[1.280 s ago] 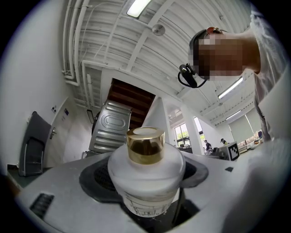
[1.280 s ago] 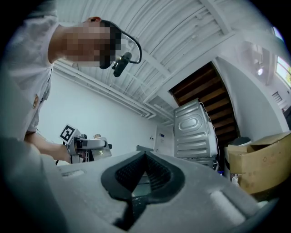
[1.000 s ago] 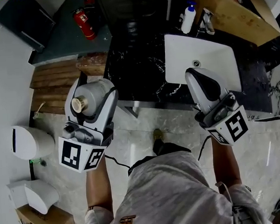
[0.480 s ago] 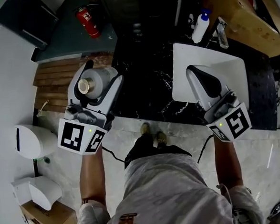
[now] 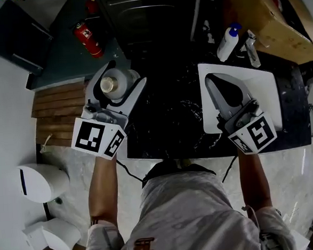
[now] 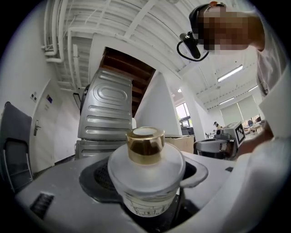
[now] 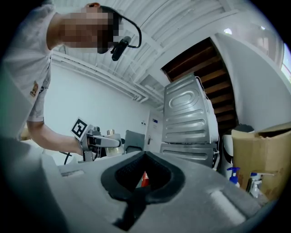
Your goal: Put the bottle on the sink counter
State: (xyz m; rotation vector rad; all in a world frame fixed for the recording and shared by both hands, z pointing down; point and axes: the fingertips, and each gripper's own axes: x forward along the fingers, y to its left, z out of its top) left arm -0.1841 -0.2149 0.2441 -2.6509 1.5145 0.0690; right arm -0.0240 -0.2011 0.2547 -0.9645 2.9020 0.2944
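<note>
A frosted glass bottle (image 5: pixel 112 83) with a gold cap stands upright between the jaws of my left gripper (image 5: pixel 117 86), which is shut on it. In the left gripper view the bottle (image 6: pixel 145 175) fills the middle and both pads press its round body. It hangs over the left end of the black marble sink counter (image 5: pixel 171 112). My right gripper (image 5: pixel 211 80) is shut with nothing in it and hovers over the white basin (image 5: pixel 266 85). In the right gripper view its jaws (image 7: pixel 144 157) meet at the tip, and the left gripper with the bottle (image 7: pixel 111 139) shows at the left.
A white spray bottle (image 5: pixel 228 42) and a tap stand behind the basin. A cardboard box (image 5: pixel 269 17) sits at the back right. A metal appliance (image 5: pixel 148 10) stands behind the counter, with a red fire extinguisher (image 5: pixel 85 38) left of it. Wooden steps (image 5: pixel 57 115) lie left of the counter.
Both grippers have moved forward, from the floor's edge to over the counter and basin. The bottle stays in the left gripper. The person has stepped up to the counter.
</note>
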